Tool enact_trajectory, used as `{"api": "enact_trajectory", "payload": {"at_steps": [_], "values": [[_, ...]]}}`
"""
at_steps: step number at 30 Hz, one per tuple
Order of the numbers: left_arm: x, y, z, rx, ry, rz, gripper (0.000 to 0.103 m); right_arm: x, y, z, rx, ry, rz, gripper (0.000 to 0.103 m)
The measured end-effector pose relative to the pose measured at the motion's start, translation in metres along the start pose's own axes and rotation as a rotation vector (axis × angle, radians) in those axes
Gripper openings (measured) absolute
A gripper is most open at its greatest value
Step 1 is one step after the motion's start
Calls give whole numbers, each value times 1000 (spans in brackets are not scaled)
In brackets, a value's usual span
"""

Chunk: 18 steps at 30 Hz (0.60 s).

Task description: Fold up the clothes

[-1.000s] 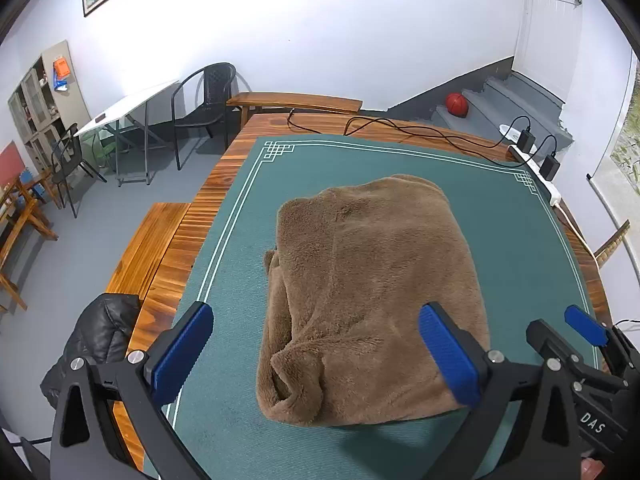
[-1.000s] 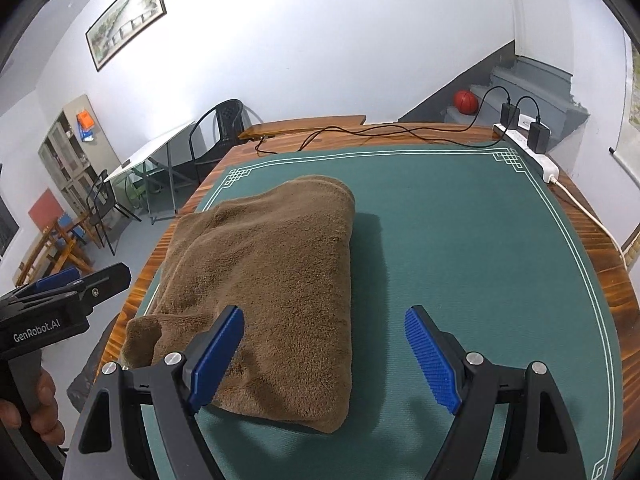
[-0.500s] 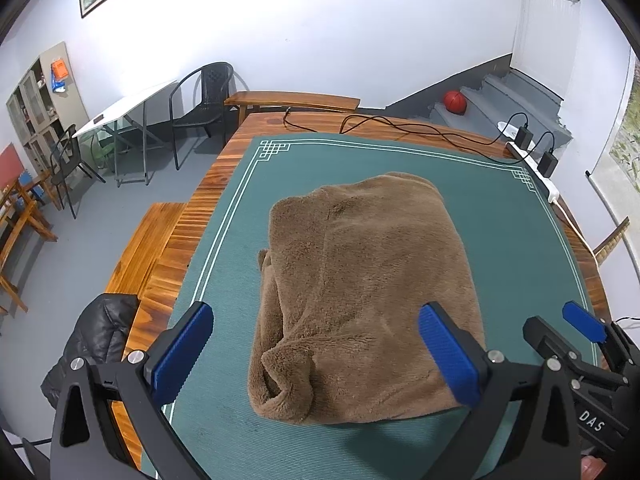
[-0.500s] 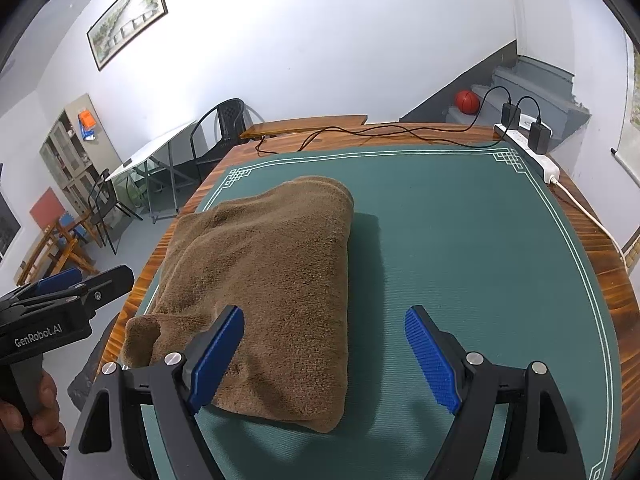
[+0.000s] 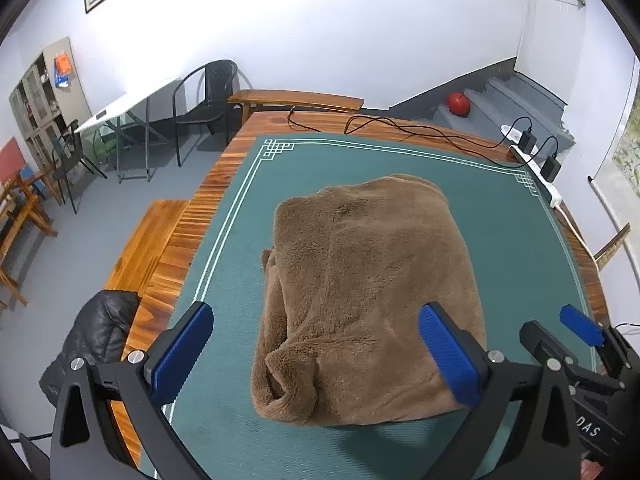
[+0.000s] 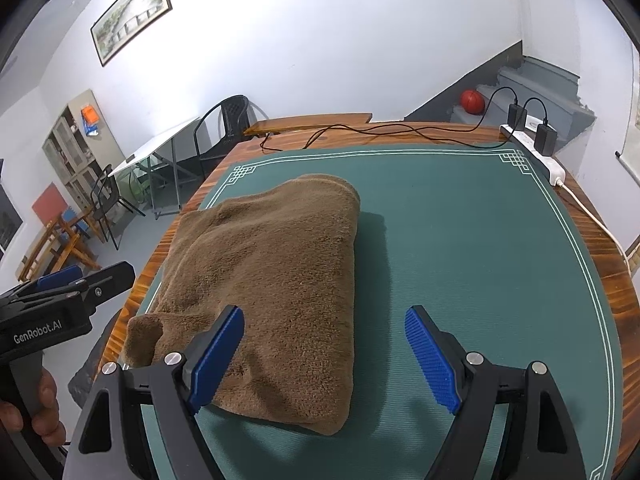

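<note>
A brown fleece garment [image 5: 368,292] lies folded into a thick rectangle on the green mat [image 5: 516,208]. Its near left corner is bunched into a rolled lump [image 5: 288,384]. My left gripper [image 5: 316,352] is open above the garment's near edge, holding nothing. In the right wrist view the same garment [image 6: 272,276] fills the left half of the mat [image 6: 480,240]. My right gripper [image 6: 324,356] hangs open over the garment's near right corner, empty. Each gripper shows in the other's view: the right one [image 5: 580,328] at the right edge, the left one [image 6: 64,280] at the left edge.
The mat covers a wooden table [image 5: 216,200] with cables [image 5: 400,128] and a power strip [image 6: 536,152] along the far edge. A black jacket [image 5: 92,332] rests on a bench [image 5: 148,236] to the left. Chairs, a folding table and stairs with a red ball [image 6: 472,100] stand beyond.
Both grippers have pulled back slightly toward me and stay open. The garment has shifted a little lower and left in the left wrist view; its shape is unchanged.
</note>
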<state>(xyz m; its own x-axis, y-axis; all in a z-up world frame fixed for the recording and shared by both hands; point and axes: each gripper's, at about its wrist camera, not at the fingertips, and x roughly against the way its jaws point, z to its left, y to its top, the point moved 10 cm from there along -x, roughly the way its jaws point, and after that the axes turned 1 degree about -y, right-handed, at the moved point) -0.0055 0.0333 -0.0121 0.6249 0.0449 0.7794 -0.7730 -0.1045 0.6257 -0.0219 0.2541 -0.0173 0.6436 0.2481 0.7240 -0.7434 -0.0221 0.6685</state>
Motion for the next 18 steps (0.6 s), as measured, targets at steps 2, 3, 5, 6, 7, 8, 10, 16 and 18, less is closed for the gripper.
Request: {"api": "enact_trajectory", "payload": {"at_steps": [2,3,5,6,7,8,10,16,18], "values": [[0,0,2,8,-2,1,103,1,1,0,0,0,-2,84],[0,1,2,9,-1,0,103,1,1,0,0,-1,-3,84],[1,1,4,9,2,-2,103,1,1,-1,0,-2,-4,84],[1,1,4,8,1,-2,103,1,1,-1,-1,-3,-4,84],[1,1,4,7,0,-2,103,1,1,-1,-2,-3,-3,84],[0,0,4,6,-4,-1,103,1,0,-1,-3,-4,-2,84],[-1,0,3,3,-14,-1,103,0,-1,-2,-4,-6,1,84],[-3,-2,0,-16,-20,-8,103,-3,-3,-2,-2,-11,9,84],[-4,-2,0,-15,-21,-5,103,-5,-4,-4,-6,-13,12,84]]}}
